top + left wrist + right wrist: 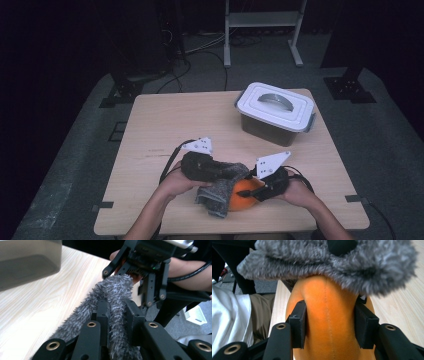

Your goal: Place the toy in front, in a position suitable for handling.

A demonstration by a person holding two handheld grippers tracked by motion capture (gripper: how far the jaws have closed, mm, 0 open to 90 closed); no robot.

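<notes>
A grey fuzzy cloth [218, 194] hangs over an orange soft thing [245, 195] with a sewn seam, near the table's front edge. My left gripper [235, 173] reaches in from the left and is shut on a fold of the cloth [110, 290], which runs between its jaws [116, 308]. My right gripper [251, 191] comes from the right and is shut on the orange thing [324, 295], one pad on each side of it [329, 322]. The cloth [337, 265] covers the top of the orange thing in the right gripper view.
A translucent box with a white lid and handle [275, 107] stands at the back right of the wooden table [175, 120]; its wall [27, 262] shows in the left gripper view. A metal stand [262, 20] is on the floor beyond.
</notes>
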